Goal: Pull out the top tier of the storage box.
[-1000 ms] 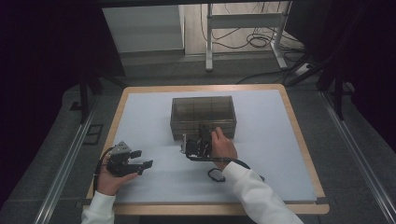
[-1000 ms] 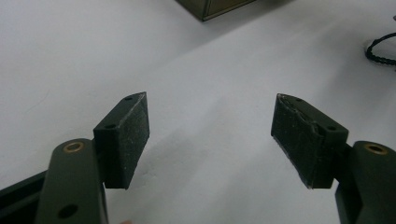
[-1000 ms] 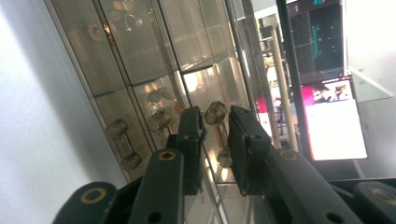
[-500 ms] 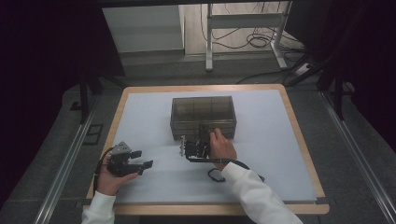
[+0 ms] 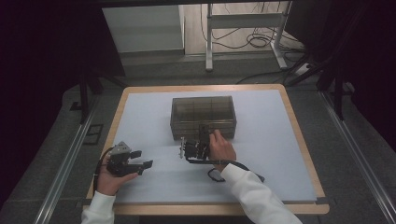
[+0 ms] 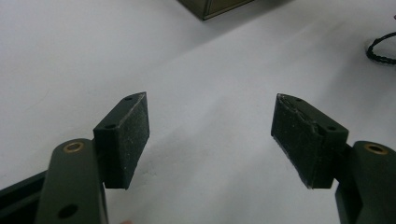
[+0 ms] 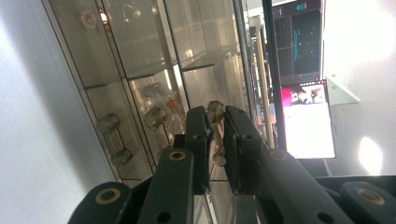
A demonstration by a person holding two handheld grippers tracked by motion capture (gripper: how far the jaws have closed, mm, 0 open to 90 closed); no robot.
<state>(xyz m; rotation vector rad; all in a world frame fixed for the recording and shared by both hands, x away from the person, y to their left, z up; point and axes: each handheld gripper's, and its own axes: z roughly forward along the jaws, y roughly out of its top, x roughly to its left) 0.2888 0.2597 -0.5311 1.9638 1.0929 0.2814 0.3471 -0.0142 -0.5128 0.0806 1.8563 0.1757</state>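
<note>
A smoky see-through box of small drawers (image 5: 203, 112) stands mid-table on the white mat. My right gripper (image 5: 204, 132) is pressed up to its front face, turned on its side. In the right gripper view its jaws have just been closing, and the right gripper (image 7: 215, 114) pinches a small brass-coloured drawer knob (image 7: 214, 108) between its tips. Small metal parts lie in the drawers (image 7: 140, 70). My left gripper (image 5: 141, 158) rests low over the mat at the front left, held in a hand. Its jaws stand wide apart in the left gripper view, and the left gripper (image 6: 210, 135) holds nothing.
A black cable (image 5: 224, 173) loops on the mat behind my right hand, and the cable (image 6: 380, 46) also curls at the right edge. The table has a wooden rim (image 5: 299, 140). One corner of the box (image 6: 215, 5) shows far ahead of the left jaws.
</note>
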